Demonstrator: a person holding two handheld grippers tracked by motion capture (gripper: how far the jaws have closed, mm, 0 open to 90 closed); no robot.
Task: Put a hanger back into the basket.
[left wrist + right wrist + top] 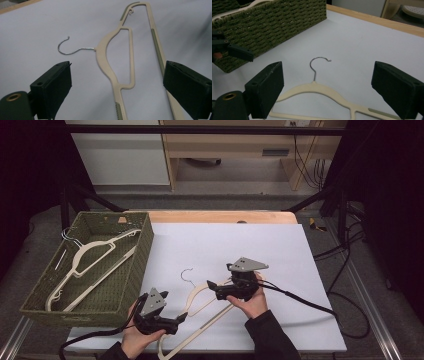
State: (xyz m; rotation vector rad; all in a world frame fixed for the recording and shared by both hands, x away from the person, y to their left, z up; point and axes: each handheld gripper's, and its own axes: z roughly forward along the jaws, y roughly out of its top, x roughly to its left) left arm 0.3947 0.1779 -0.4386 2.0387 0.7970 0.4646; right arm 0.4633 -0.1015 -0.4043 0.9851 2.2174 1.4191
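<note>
Lab, black rig frame (pixel 200 129), floor cables (pixel 345 251)

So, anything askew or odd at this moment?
Nothing stands out. One cream hanger lies flat on the white sheet between both open tools; more hangers lie in the green basket, one wire hook over its rim.

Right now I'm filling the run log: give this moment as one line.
left gripper: open, over hanger | right gripper: open, above hanger | hanger: flat on white sheet | basket: holds other hangers
</note>
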